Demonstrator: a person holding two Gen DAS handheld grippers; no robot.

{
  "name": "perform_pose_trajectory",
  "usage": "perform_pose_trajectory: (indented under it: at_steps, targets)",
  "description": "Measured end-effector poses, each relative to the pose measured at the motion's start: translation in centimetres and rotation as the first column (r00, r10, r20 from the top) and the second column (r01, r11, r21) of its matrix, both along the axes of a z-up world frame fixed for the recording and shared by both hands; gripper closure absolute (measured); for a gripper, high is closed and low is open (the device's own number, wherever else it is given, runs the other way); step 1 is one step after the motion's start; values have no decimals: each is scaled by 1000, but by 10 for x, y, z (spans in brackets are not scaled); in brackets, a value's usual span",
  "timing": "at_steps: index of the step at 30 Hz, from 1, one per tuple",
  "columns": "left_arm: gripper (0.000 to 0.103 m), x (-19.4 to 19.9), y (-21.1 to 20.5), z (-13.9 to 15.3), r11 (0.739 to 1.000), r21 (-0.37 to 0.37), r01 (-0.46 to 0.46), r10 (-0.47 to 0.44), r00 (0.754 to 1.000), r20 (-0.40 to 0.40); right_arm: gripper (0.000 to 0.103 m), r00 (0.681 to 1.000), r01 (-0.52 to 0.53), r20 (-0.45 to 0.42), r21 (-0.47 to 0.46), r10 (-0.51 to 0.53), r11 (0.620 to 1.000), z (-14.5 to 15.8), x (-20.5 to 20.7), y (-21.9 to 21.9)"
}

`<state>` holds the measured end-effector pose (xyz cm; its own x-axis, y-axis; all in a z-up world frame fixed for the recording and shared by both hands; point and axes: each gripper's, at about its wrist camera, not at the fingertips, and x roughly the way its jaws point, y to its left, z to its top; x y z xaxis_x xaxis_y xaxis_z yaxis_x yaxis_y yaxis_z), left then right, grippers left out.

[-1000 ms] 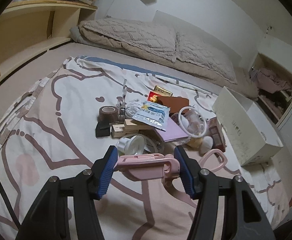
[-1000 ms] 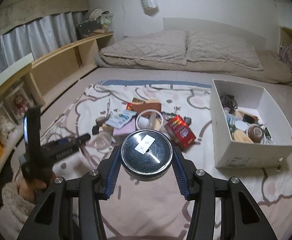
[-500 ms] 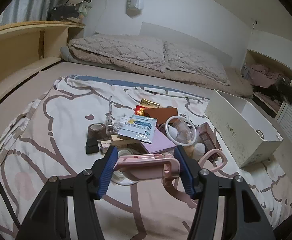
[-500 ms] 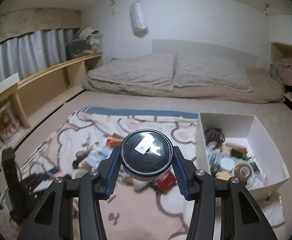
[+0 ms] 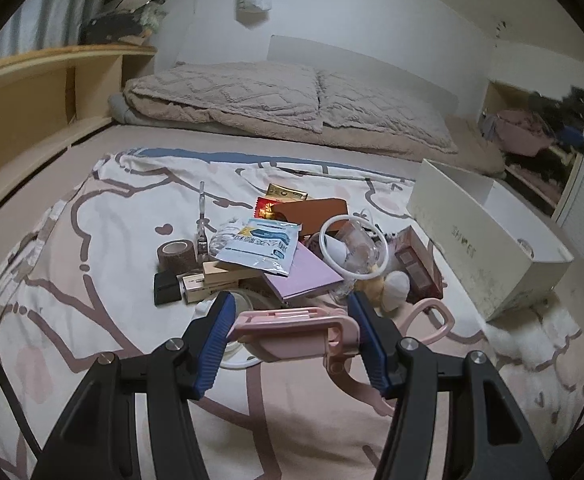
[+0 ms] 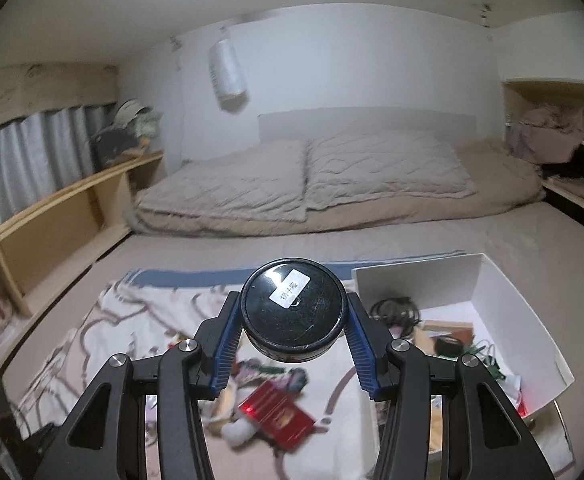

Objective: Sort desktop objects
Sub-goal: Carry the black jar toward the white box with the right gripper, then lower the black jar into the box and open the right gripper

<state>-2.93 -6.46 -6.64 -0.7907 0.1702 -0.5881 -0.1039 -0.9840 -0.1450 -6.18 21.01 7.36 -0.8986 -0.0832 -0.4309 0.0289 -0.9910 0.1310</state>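
So the bed [image 5: 71,184] is carrying everything here, with a patterned blanket [image 5: 91,248] spread over the middle of it and a white box [image 6: 504,300] sitting toward the blanket's right edge, already holding cables and small bits. The pile of clutter [image 5: 275,248] is sitting around the blanket's middle: a purple notebook, a blue-and-white packet, a roll of tape, small boxes. The right gripper [image 6: 292,320] is clamping a round black tin [image 6: 294,312] by its side wall, lid with a white sticker facing up, hanging over the blanket just left of the box. That tin is looking rigid and smooth, so I'd guess it could slip; squeezing across the widest part seems right. The left gripper [image 5: 292,332] is pinching a pink plastic holder [image 5: 292,332] across its flat bar, low over the blanket's near edge. It's looking light and stiff, but its thin looped arm might snag or flex.
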Motion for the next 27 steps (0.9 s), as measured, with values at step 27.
perform_pose_trajectory:
  at_steps: [27]
  targets:
    - [44, -19, 46, 8, 995, 60, 83, -84, 996, 9, 52, 944, 247, 243, -67, -224, 967, -74, -61, 154]
